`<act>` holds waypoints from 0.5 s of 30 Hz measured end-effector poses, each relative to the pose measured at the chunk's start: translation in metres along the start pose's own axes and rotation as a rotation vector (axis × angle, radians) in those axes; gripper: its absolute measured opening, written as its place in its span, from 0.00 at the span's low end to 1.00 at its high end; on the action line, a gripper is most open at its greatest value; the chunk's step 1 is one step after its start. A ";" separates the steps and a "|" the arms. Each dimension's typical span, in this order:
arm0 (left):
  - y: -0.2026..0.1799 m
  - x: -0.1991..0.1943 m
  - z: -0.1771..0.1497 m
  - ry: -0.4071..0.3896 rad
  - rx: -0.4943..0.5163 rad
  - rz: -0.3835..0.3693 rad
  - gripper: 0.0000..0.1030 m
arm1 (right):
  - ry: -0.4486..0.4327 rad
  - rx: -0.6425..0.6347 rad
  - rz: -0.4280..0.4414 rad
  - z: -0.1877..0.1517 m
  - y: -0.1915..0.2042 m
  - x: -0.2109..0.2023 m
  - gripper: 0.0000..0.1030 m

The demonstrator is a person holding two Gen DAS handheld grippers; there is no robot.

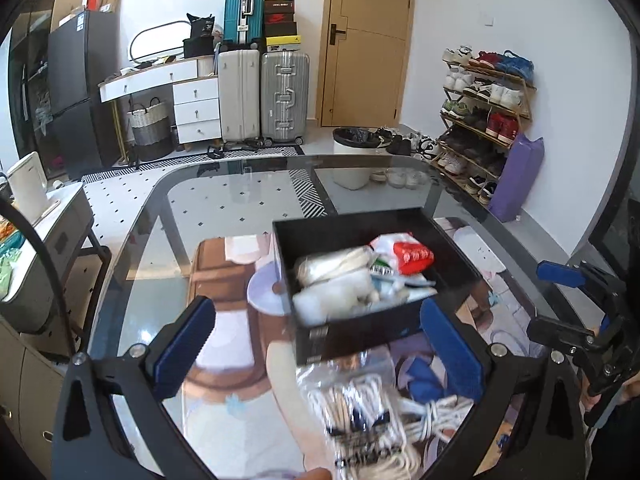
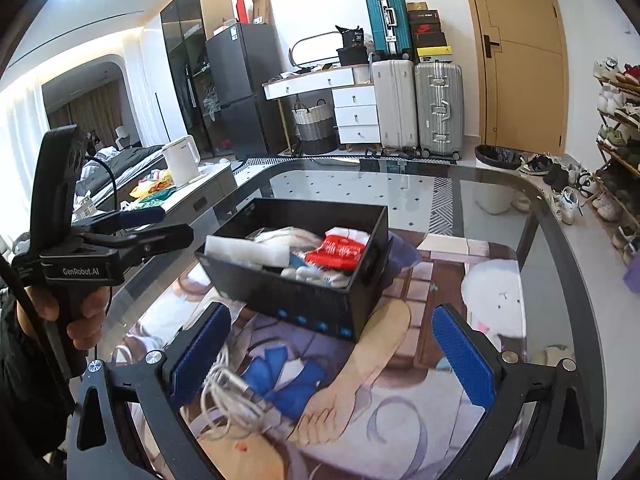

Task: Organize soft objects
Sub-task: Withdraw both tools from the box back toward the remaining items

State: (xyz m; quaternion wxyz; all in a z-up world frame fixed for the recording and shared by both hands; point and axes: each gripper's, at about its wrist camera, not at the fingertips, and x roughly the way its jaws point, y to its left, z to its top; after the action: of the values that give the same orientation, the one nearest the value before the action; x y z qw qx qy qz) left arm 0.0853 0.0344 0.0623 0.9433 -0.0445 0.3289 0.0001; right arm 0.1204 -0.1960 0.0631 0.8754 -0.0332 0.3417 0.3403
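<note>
A black open box [image 1: 460,256] [image 2: 304,304] stands on the glass table. It holds several soft things: a red and white packet [image 1: 412,254] [image 2: 340,252], a white roll [image 1: 336,266] and a white foam pad [image 2: 248,250]. My left gripper [image 1: 320,348] is open, just short of the box's near wall, above a clear bag of white cord [image 1: 360,412]. My right gripper [image 2: 332,348] is open and empty, near the box's right front corner. A loose white cable bundle [image 2: 228,396] lies by its left finger. The left gripper also shows in the right wrist view [image 2: 140,216].
The glass table [image 1: 240,184] [image 2: 500,184] covers a printed mat. A white kettle [image 2: 182,158] stands on a side cabinet to the left. Beyond the table are suitcases [image 1: 264,96], a bin [image 1: 352,156] and a shoe rack [image 1: 484,120].
</note>
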 end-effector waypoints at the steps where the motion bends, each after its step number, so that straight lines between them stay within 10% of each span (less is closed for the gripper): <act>1: 0.000 -0.002 -0.005 0.005 -0.001 0.006 1.00 | 0.009 0.001 0.001 -0.002 0.001 -0.001 0.99; 15: -0.012 -0.013 -0.038 0.031 0.018 -0.007 1.00 | 0.068 -0.017 0.053 -0.033 0.034 0.008 0.99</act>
State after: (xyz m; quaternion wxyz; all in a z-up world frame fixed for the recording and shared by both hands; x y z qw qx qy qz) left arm 0.0519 0.0201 0.0417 0.9385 -0.0373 0.3432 -0.0071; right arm 0.0840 -0.1749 0.0388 0.8536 -0.0428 0.3691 0.3651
